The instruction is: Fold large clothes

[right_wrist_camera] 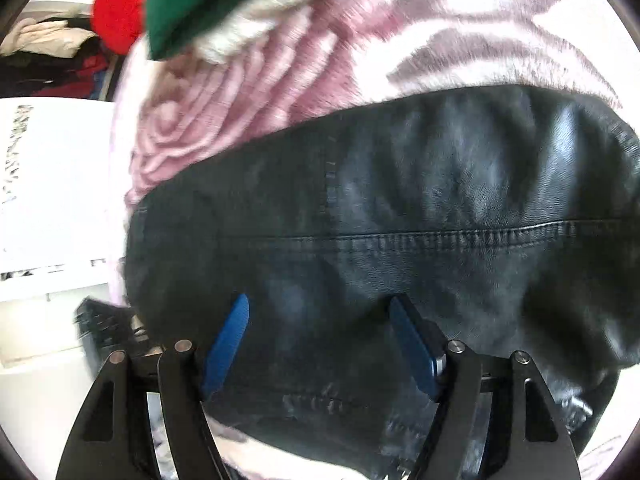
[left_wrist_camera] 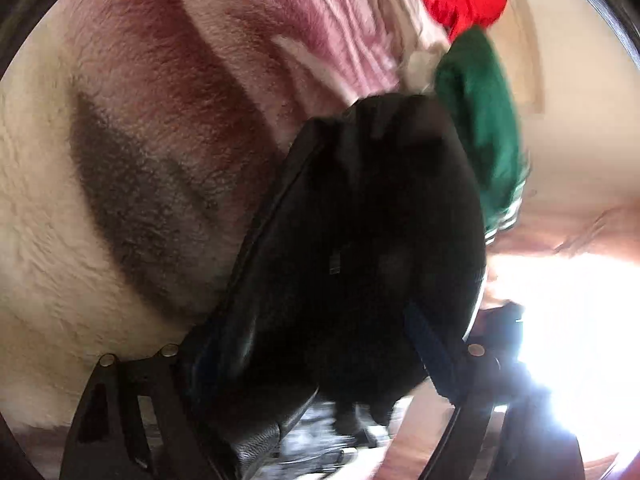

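A black leather jacket (right_wrist_camera: 400, 208) lies bunched on a fleece blanket with a pink rose pattern (right_wrist_camera: 248, 112). In the right wrist view my right gripper (right_wrist_camera: 320, 304) hovers just over the jacket's seam, its blue pads (right_wrist_camera: 228, 340) wide apart and pressing on nothing. In the left wrist view the jacket (left_wrist_camera: 360, 220) fills the space between the fingers of my left gripper (left_wrist_camera: 316, 316). Those fingers stand wide apart. One blue pad (left_wrist_camera: 428, 348) shows on the right; the jacket's edge hides the other.
A red garment (right_wrist_camera: 120, 4) and a green one with white stripes (left_wrist_camera: 480, 128) lie on the blanket beyond the jacket. White furniture (right_wrist_camera: 52, 184) and a heap of clothes (right_wrist_camera: 52, 52) are off to the left. Glare (left_wrist_camera: 580, 340) washes out the left view's lower right.
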The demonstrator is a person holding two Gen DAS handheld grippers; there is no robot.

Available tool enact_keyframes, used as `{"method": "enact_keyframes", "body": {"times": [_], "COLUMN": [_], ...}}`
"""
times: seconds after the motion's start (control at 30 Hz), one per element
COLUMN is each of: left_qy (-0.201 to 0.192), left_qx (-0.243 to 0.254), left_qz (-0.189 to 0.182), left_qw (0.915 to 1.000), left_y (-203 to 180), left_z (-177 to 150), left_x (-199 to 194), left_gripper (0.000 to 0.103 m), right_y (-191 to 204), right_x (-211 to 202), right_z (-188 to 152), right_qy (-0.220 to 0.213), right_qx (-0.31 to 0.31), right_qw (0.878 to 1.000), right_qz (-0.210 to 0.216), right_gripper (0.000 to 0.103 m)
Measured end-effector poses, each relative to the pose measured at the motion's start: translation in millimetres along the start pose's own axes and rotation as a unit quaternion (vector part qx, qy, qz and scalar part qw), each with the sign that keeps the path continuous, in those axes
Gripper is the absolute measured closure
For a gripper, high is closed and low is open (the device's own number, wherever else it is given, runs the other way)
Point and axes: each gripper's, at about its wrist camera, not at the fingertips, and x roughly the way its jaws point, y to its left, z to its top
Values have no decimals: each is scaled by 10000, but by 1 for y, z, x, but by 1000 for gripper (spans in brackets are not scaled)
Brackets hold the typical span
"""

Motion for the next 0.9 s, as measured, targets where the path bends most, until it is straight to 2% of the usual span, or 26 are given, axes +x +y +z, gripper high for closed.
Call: {"method": "enact_keyframes", "body": {"times": [0.07, 0.1, 0.23, 0.3, 0.43, 0.57, 0.67, 0.73, 0.8, 0.83, 0.87, 0.9], "left_qy": [-137, -187, -217, -185, -161, -278, -341, -396, -506, -535, -546, -537], "left_qx": [-262, -316, -287, -297, -173, -684, -761, -931, -1167, -1181, -1116, -944], "left_qz": [-537, -634, -658, -785, -1093, -1575, -1791, -2013, -2224, -2225, -2126, -1900], "left_qw": [9981, 9973, 9972, 9963, 9937, 9848, 9803, 9743, 9666, 9663, 9692, 9758], "left_y": [2, 1, -14, -22, -31, -9, -8, -4, 0, 0, -2, -7], "left_z": [0, 1, 5, 6, 5, 1, -3, -9, -10, -11, -11, -10], "left_x": [-5, -5, 8, 9, 9, 3, 2, 0, -2, -4, -5, -7], "left_gripper": [20, 20, 20, 20, 20, 20, 20, 19, 17, 16, 15, 15], "right_y": [-11, -12, 13, 12, -20, -50, -65, -73, -76, -76, -74, -72], "right_x": [9, 13, 25, 20, -5, -2, -1, -1, -1, -1, -3, -8], "right_z": [2, 2, 6, 3, -3, -8, -7, -5, -5, -6, -5, -7], "right_qy": [14, 3, 26, -24, -62, -57, -9, 46, 76, 104, 108, 37], "right_qx": [62, 45, -236, -262, 259, 767, 1143, 1272, 1315, 1316, 1281, 1206], "right_qw": [9999, 9998, 9990, 9993, 9990, 9932, 9860, 9828, 9839, 9859, 9885, 9908], "right_qz": [-92, -170, -371, -268, 364, 875, 1214, 1341, 1210, 1029, 800, 619], "right_gripper": [27, 26, 24, 24, 24, 29, 29, 30, 45, 61, 74, 75]}}
